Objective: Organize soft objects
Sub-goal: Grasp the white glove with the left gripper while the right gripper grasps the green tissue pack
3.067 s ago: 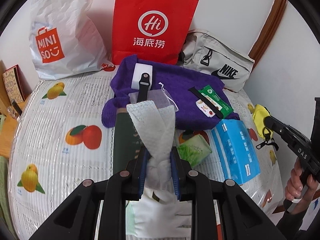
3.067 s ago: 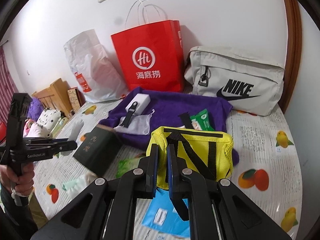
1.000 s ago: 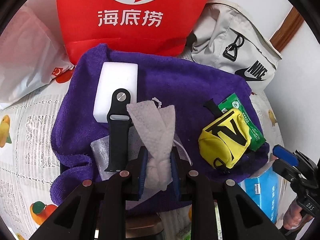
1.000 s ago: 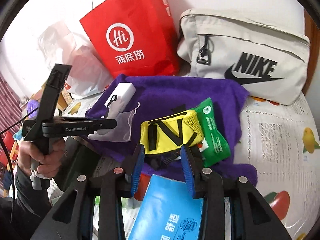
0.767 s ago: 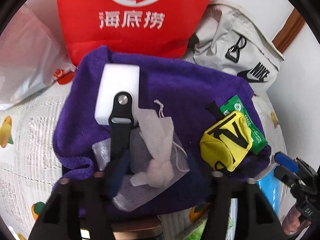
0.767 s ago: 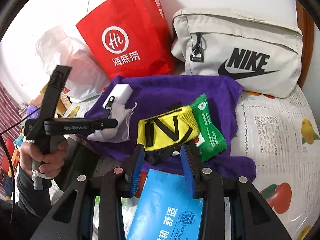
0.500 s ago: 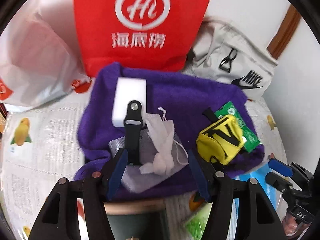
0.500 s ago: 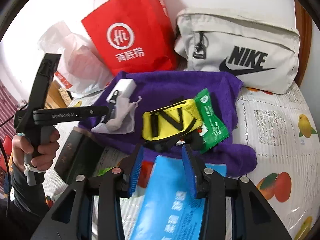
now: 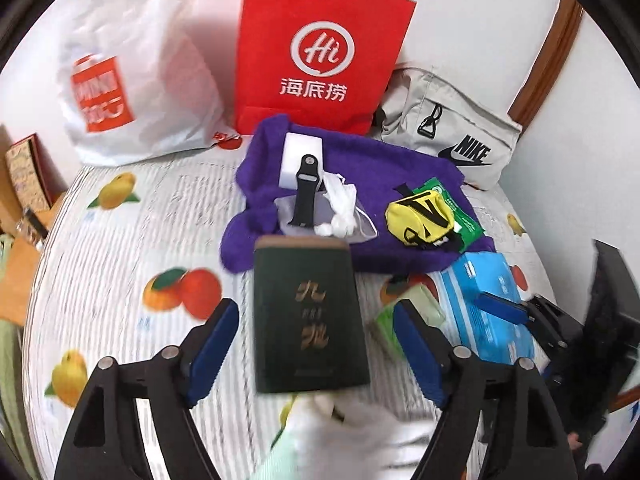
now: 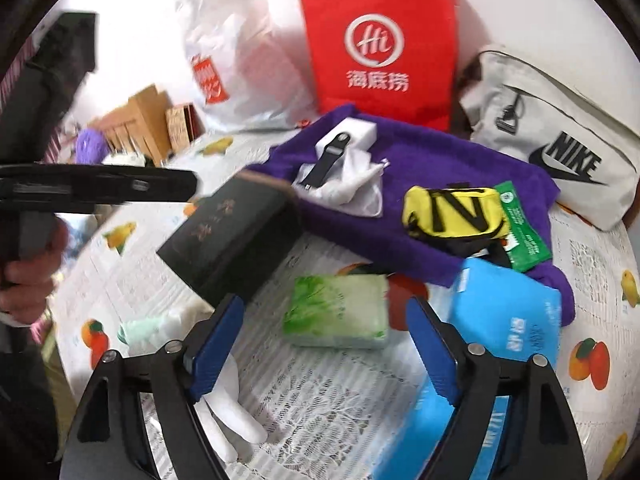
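Observation:
A purple towel (image 9: 384,168) (image 10: 448,168) lies at the back of the table. On it lie a white knotted cloth (image 9: 340,208) (image 10: 352,176) over a sheer pouch, a black watch strap (image 9: 304,192) against a white block (image 9: 300,156), a yellow pouch (image 9: 420,216) (image 10: 452,212) and a green packet (image 9: 460,216). My left gripper (image 9: 316,344) is open and empty, its jaws either side of a dark green box (image 9: 308,316). My right gripper (image 10: 324,340) is open and empty above a green tissue pack (image 10: 340,312). A white glove (image 9: 340,436) (image 10: 228,420) lies at the near edge.
A blue tissue pack (image 9: 488,304) (image 10: 508,320) lies at the right. A red paper bag (image 9: 320,52), a white plastic bag (image 9: 132,88) and a grey Nike bag (image 9: 452,140) stand along the back wall. Wooden items (image 10: 140,124) sit at the left.
My left gripper let go of the white cloth on the towel, opened and drew back over the dark box. My right gripper released the yellow pouch on the towel and drew back, open.

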`<state>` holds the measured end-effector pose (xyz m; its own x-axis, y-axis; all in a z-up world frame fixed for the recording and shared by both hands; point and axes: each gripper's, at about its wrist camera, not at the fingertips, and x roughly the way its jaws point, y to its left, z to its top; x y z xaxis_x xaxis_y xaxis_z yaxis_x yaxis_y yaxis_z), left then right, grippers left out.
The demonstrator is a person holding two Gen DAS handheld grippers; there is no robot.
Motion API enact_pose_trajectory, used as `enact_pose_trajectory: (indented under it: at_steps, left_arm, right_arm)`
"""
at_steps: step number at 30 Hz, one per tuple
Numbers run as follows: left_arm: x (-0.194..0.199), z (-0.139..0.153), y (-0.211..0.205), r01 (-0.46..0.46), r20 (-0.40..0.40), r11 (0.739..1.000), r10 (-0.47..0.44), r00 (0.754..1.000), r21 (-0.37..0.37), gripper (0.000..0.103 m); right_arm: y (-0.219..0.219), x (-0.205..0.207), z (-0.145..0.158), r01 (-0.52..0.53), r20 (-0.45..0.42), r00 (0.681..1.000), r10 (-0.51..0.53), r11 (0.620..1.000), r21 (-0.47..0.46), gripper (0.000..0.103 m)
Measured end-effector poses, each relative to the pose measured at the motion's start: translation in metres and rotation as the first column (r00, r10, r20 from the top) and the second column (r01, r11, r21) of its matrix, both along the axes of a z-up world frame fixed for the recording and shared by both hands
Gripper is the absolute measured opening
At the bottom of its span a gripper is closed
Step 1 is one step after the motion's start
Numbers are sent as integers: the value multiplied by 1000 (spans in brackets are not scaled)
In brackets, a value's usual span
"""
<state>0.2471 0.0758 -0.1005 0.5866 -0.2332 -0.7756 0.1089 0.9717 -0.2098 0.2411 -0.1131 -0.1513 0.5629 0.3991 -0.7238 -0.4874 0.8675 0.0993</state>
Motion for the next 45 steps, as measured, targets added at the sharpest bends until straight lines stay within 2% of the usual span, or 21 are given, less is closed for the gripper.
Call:
enact_pose_trajectory:
  at_steps: [7, 13, 18, 20, 21, 22, 23, 24, 27, 35, 40, 43, 45]
  left_arm:
    - [-31, -14, 26, -35, 4, 999, 35, 999, -1, 79]
    - [-30, -29, 38, -44, -1, 999, 44, 999, 13, 79]
    - [-27, -42, 49, -51, -17, 999, 51, 999, -13, 79]
    - [-29, -45, 53, -47, -22, 998, 47, 999, -33, 79]
    - [-30, -47, 54, -46, -24, 998, 45, 999, -45, 79]
    - [-31, -48, 55, -43, -25, 998, 42, 999, -54, 79]
    - [-33, -49, 55, -39, -26, 998, 38, 999, -56, 79]
    - [-35, -51, 54, -34, -27, 998, 33, 999, -55, 79]
    - [-42, -53, 49, -23, -31, 998, 21, 999, -51, 79]
    - [-69, -56, 33, 21, -37, 998, -23, 999, -57, 79]
    - [-77, -74, 21, 63, -73, 995, -69, 995, -78, 79]
    - [-75, -89, 7, 68, -102, 997, -72, 992, -46, 79]
    - [-77, -94, -3, 75, -81, 997, -76, 994, -15, 79]
  right_arm:
    - [24, 12, -23, 26, -31, 999, -29, 993, -116, 84]
    - [38, 30, -42, 51, -71, 995, -65, 982, -182, 84]
    - [48, 35, -50, 83, -39, 995, -94, 970, -230, 84]
    - [50, 34, -52, 85, -23, 995, -95, 962, -261, 77]
    - [51, 32, -53, 96, 6, 995, -99, 951, -295, 67]
    - [52, 30, -52, 88, 13, 996, -88, 950, -298, 62]
    - [51, 27, -51, 71, 11, 997, -71, 955, -289, 59]
    - [50, 25, -48, 62, 11, 998, -62, 958, -278, 50]
    - [47, 19, -40, 49, -10, 999, -53, 968, -246, 45]
    - [34, -24, -13, 38, -21, 999, -41, 993, -115, 45]
    - [20, -55, 1, 53, -25, 998, -54, 998, -32, 45]
    - [13, -77, 2, 50, -46, 998, -49, 999, 16, 45]
    - [7, -91, 1, 53, -50, 997, -51, 998, 33, 45]
